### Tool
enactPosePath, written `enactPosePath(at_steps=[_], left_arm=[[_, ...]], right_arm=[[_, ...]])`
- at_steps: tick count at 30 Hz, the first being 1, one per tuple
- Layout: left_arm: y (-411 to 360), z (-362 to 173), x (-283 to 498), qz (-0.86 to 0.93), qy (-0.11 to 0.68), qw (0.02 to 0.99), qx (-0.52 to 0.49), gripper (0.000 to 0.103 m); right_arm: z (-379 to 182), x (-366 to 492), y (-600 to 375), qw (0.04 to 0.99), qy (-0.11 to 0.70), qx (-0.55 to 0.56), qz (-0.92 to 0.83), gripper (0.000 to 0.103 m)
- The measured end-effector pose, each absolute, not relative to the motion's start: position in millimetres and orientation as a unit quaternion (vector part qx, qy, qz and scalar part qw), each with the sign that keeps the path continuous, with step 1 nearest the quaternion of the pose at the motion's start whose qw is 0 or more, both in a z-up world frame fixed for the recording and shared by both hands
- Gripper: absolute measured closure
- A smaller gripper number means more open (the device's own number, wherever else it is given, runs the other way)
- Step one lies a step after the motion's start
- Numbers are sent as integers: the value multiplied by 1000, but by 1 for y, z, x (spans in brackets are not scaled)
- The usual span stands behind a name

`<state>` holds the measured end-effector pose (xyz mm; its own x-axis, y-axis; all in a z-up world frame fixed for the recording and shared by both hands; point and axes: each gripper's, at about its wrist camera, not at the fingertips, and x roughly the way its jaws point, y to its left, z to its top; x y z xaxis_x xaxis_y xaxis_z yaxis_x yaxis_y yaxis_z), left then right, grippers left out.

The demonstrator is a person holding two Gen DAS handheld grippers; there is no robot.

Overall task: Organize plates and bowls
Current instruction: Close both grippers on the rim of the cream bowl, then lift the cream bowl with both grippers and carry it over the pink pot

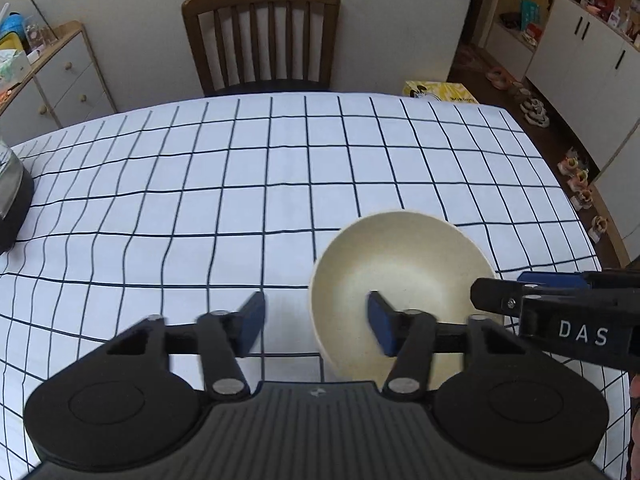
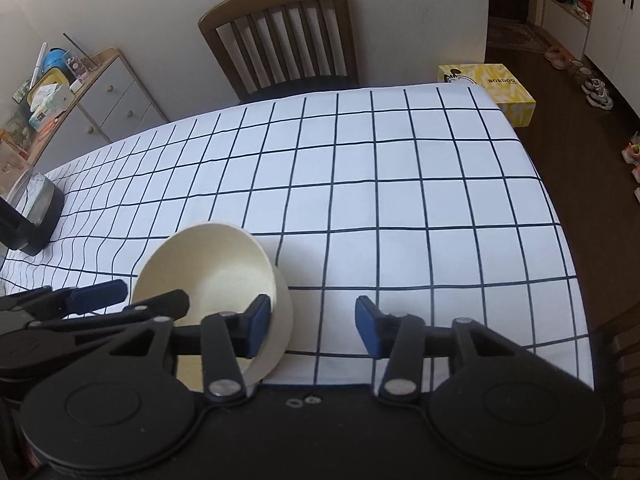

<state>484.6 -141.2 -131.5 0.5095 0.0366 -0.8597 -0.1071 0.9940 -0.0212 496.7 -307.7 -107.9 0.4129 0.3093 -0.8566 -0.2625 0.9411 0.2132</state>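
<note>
A: Left wrist view: my left gripper point(image 1: 316, 324) points down at a checked tablecloth point(image 1: 200, 208). A cream bowl point(image 1: 400, 264) sits tilted just right of centre. My right-hand finger point(image 1: 382, 322) reaches inside it; the other stands outside, so the near-left rim lies between my half-open jaws. Nothing is pinched yet.

B: And the right gripper point(image 2: 310, 324)?

A: Right wrist view: the bowl lies to its left. Its left finger point(image 2: 258, 326) is inside the bowl, against or just beside the wall; I can't tell which. Its jaws are half-open, holding nothing.

B: Which is nearer?

A: Both equally, one at each side.

B: Obstacles?

A: None near. A dark appliance point(image 2: 36, 208) stands well apart at the far left edge, a chair point(image 2: 280, 32) beyond the table.
</note>
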Motion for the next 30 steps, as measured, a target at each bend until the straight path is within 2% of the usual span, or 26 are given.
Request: enactPosePath(at_steps=[6, 8, 11, 13, 22, 30], left_arm=[[-143, -136, 488, 37, 501, 863, -46, 74], [-144, -139, 489, 37, 505, 861, -49, 82], [-146, -142, 489, 40, 508, 859, -48, 90], [-147, -143, 489, 38, 508, 859, -49, 95], [-153, -138, 471, 38, 514, 856, -35, 96], [-159, -111, 436, 20, 513, 857, -31, 96]], right_arm=[[-108, 495, -302, 843, 511, 17, 170, 68], [-107, 494, -301, 844, 509, 15, 170, 72], [-106, 492, -298, 844, 507, 12, 172, 82], [-104, 491, -295, 844, 507, 12, 173, 94], [-100, 475, -290, 845, 508, -5, 167, 96], [-78, 450, -296, 846, 508, -1, 161, 96]])
